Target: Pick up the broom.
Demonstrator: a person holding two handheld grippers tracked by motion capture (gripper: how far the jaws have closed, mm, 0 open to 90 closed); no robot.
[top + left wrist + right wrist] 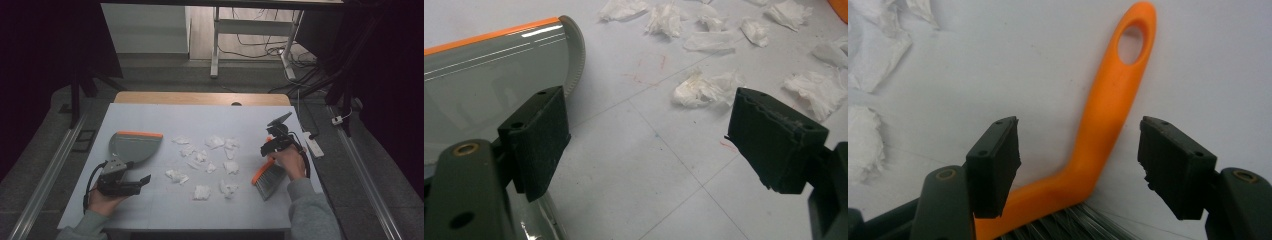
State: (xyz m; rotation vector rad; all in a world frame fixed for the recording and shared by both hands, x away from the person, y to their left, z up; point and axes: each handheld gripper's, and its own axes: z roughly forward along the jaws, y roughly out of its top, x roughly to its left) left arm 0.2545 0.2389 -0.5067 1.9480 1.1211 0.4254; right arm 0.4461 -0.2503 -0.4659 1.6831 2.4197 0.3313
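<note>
The grey plastic dustpan with an orange lip lies on the white surface at the left, its pan bare. The left tool is released, one jaw over the dustpan's rim. The right tool is released, straddling the orange-handled hand brush; the right gripper view shows the handle's hanging hole. Crumpled white tissue scraps lie between dustpan and brush. Bare surface remains along the near edge.
</note>
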